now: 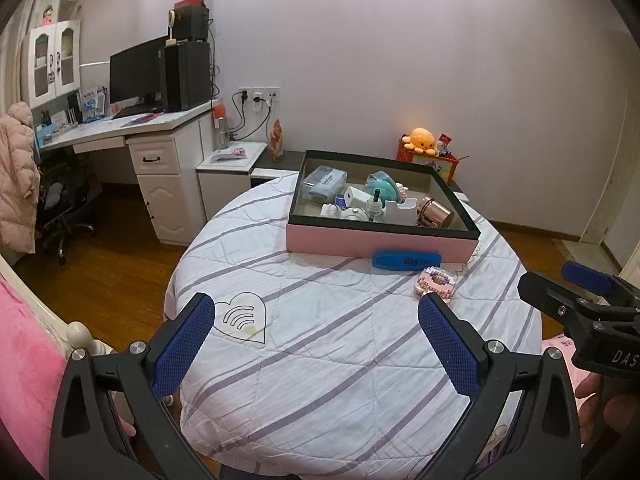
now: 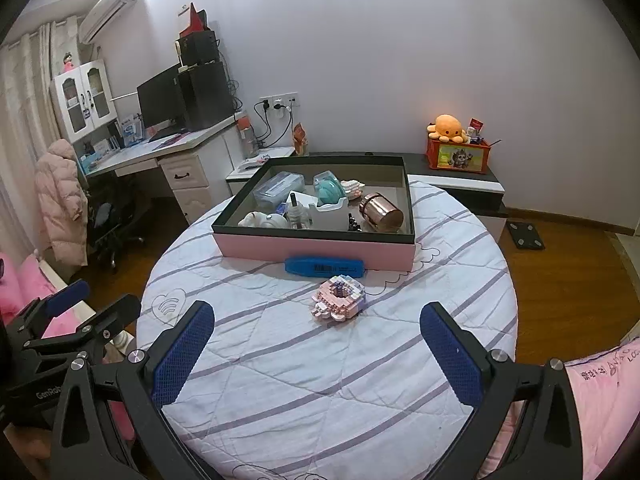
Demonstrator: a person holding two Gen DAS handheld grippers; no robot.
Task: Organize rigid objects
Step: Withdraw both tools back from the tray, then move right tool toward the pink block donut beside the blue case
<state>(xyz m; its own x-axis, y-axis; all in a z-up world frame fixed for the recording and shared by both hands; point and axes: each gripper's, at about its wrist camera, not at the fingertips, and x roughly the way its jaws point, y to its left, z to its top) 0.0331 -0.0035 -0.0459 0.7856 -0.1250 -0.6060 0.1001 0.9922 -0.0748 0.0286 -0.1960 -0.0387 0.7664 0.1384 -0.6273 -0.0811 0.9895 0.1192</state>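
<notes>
Left tongs [image 1: 316, 344] and right tongs [image 2: 316, 346]: both spread wide, empty, held level side by side.

One pink-sided, dark-rimmed shallow box [image 2: 316, 249] is counted on the quilt; one long blue plastic case [image 2: 324, 267] and one pink brick-built toy [image 2: 339, 300] are counted outside it; inside, one shiny copper-coloured metal cup [image 2: 380, 212], one clear lidded plastic container [image 2: 279, 189] and one teal round object [image 2: 330, 191] are counted.

I see my round counter [image 2: 320, 392] under a striped quilt, carrying the pink box [image 2: 316, 249], blue case [image 2: 324, 267] and brick toy [image 2: 339, 298]
</notes>
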